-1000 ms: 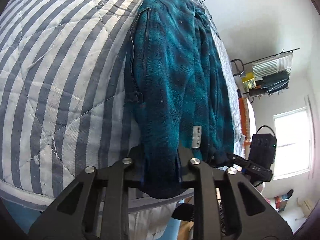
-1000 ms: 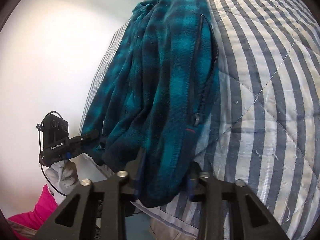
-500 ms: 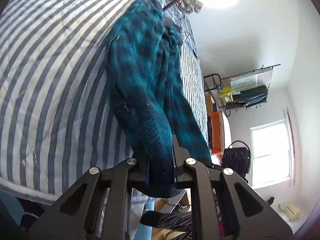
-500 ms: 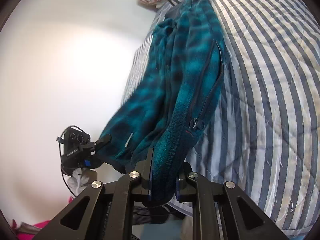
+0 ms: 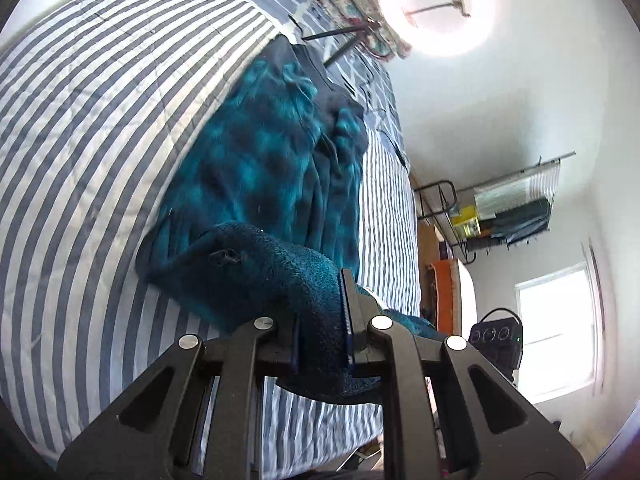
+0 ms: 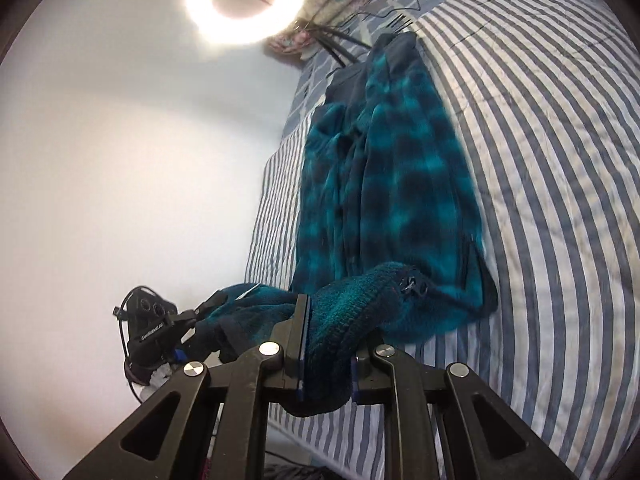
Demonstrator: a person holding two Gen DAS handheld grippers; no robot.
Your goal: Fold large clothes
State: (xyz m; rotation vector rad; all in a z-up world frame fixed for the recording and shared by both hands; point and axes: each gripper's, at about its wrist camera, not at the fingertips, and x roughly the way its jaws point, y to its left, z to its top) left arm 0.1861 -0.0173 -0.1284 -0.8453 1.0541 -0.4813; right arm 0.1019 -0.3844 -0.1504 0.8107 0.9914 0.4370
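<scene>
both fingers clamped on the hem of the teal plaid fleece jacket (image 5: 276, 168), lifted off the blue-and-white striped bed quilt (image 5: 92, 120).
my left gripper (image 5: 322, 332) and right gripper (image 6: 326, 354) pinch thick bunched fleece; i judge it could slip or fold crooked.

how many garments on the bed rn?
1. A teal plaid fleece jacket lies lengthwise on the striped quilt; the left gripper and right gripper each have their jaws clamped on a corner of its near hem. More may lie out of view.
</scene>
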